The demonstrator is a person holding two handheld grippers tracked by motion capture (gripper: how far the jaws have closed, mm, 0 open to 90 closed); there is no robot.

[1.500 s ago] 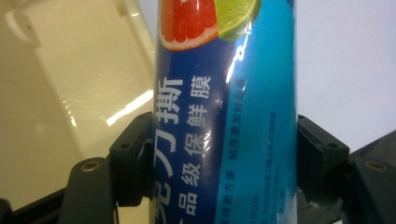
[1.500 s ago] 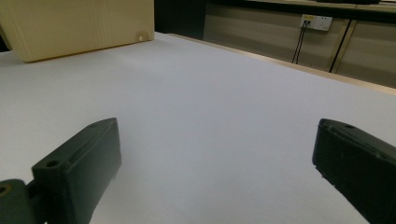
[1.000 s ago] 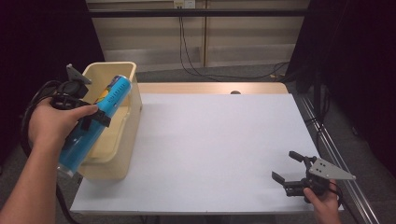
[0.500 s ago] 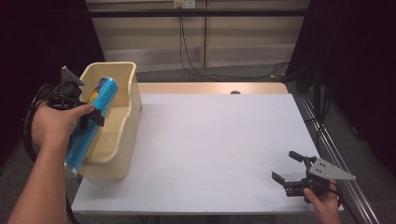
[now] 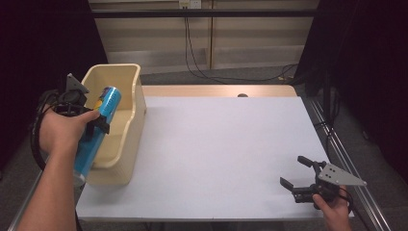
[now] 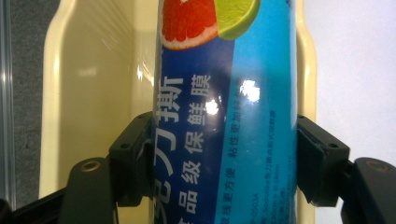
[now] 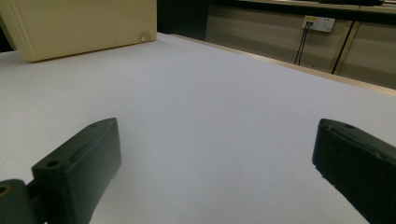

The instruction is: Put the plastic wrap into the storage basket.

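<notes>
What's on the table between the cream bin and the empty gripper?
Nothing: the high view shows bare white table between the bin and the right gripper.

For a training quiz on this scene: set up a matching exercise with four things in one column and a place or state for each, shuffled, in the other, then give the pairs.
Things:
1. blue tube
2. cream bin
3. left gripper
4. right gripper

Places or states:
A. jaws open, nothing between them, near corner of the table
B. stands at the table's left edge
C. held tilted above the bin
D. jaws shut on the tube's sides

Pairs: 1-C, 2-B, 3-D, 4-A
</notes>
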